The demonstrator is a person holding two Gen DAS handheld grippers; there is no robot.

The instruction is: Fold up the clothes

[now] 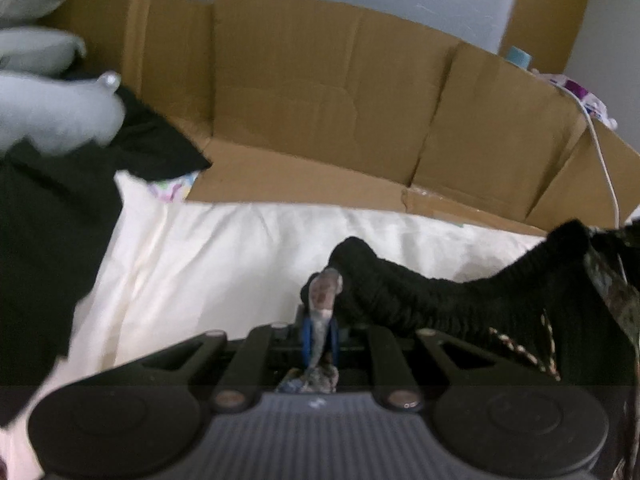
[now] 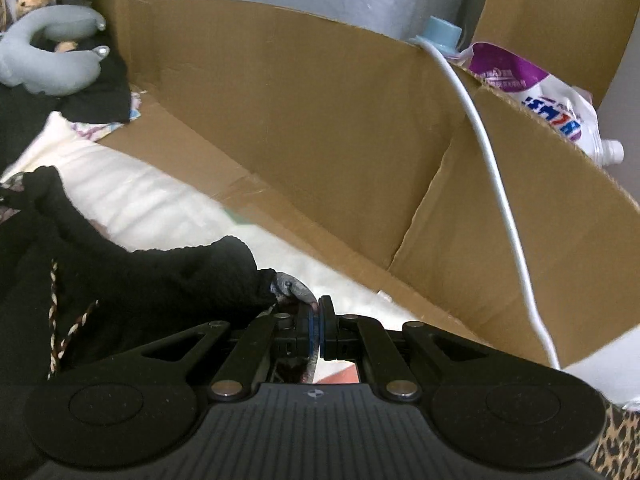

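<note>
The left gripper [image 1: 320, 320] and the right gripper [image 2: 318, 320] are each clamped on an edge of the black knit garment [image 2: 168, 276], which hangs just above the cream sheet [image 1: 240, 248]. Behind the sheet stands the cardboard box [image 2: 320, 120]. A white-and-purple pouch [image 2: 552, 100] at the box's right rim bears print too small to read.
</note>
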